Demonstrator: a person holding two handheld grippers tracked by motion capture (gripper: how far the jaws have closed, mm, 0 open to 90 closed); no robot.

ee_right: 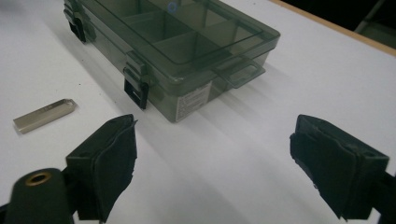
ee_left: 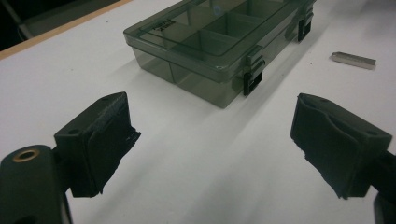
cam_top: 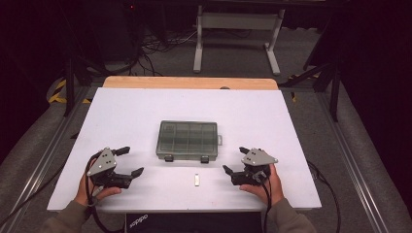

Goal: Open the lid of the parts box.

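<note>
Your left gripper (cam_top: 130, 161) sits near the worktop's (cam_top: 121, 116) front left corner, held in your left hand (cam_top: 92, 191), its jaws spread wide apart with nothing between them. In the left gripper view its 2 black pads (ee_left: 105, 140) hover just above the bare white surface, well short of the box (ee_left: 219, 46).

Your right gripper (cam_top: 234, 159) sits near the front right corner, held in your right hand (cam_top: 265, 187), its jaws also wide apart and empty. In the right gripper view its pads (ee_right: 112, 161) frame bare worktop, with the box (ee_right: 187, 46) ahead and a little to the left.

The box (cam_top: 187, 140) is a smoky, see-through case with a grid of compartments. It lies flat at the middle of the worktop, between your 2 grippers and a little farther from the front edge than they are. Its lid is down, and 2 dark latches (cam_top: 168, 158) on its front side face you. A small tab sticks out of its right end.

A small metal bar (cam_top: 197, 180) lies flat near the front edge, about midway between your grippers, just in front of the box and apart from it. Neither gripper touches the box or the bar.
</note>
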